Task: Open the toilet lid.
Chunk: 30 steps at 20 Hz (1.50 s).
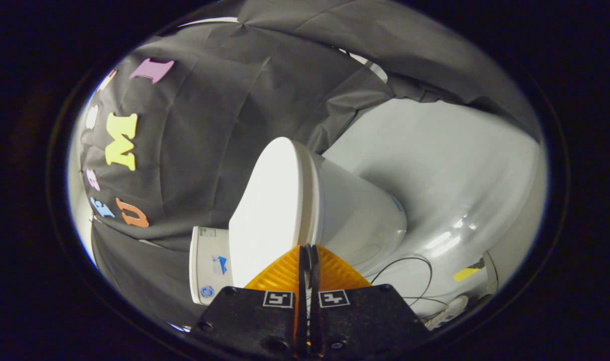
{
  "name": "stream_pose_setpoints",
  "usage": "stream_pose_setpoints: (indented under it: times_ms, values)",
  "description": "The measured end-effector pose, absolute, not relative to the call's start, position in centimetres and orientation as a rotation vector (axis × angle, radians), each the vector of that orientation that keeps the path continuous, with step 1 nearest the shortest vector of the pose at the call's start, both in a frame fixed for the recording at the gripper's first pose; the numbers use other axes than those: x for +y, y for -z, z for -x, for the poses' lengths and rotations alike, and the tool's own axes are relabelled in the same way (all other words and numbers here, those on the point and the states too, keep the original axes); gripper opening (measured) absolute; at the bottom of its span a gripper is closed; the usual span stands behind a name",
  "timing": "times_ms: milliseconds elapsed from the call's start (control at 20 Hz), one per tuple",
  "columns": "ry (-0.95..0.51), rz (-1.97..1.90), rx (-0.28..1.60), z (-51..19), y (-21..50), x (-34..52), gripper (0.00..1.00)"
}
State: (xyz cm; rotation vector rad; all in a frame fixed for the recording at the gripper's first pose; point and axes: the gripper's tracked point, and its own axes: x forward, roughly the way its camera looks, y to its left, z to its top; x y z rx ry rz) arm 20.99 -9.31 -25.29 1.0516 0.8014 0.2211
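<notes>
A white toilet appears turned on its side because the gripper is rolled. Its lid [270,210] lies flat against the bowl [360,220], and the tank [209,265] sits behind it against the black cloth wall. My gripper [309,246] is at the lid's front rim. One finger is on the lid's top side and the other on the bowl side. The fingers are almost together, with a thin pale sliver of the rim pinched between them.
Pale glossy floor [435,165] spreads beyond the bowl. Thin black cables [415,281] loop across it near the toilet's base, and a strip of yellow tape [464,274] lies further out. Black cloth wall [209,125] hangs close behind the tank.
</notes>
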Motion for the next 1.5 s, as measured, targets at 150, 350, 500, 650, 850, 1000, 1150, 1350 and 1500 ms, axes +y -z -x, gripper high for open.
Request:
stream_pose_setpoints:
  times_ms: [150,350,500,650,850,1000,1150,1350,1500]
  values:
    - [-0.206,-1.049,0.795,-20.9,24.4,-9.0,0.06]
    - [-0.224,-1.049,0.767,-20.6,22.8,-8.8,0.05]
    - [-0.222,-1.010,0.759,-20.4,21.6,-8.7,0.04]
    - [-0.217,-0.975,0.742,-20.4,19.8,-8.3,0.04]
    - [-0.217,-0.945,0.720,-20.1,17.5,-8.0,0.04]
    - [-0.212,-0.930,0.703,-19.8,16.1,-7.6,0.04]
    - [-0.209,-0.911,0.683,-19.6,14.6,-7.0,0.04]
    - [-0.211,-0.886,0.662,-19.3,12.5,-6.2,0.04]
    - [-0.212,-0.856,0.646,-19.1,10.9,-5.6,0.04]
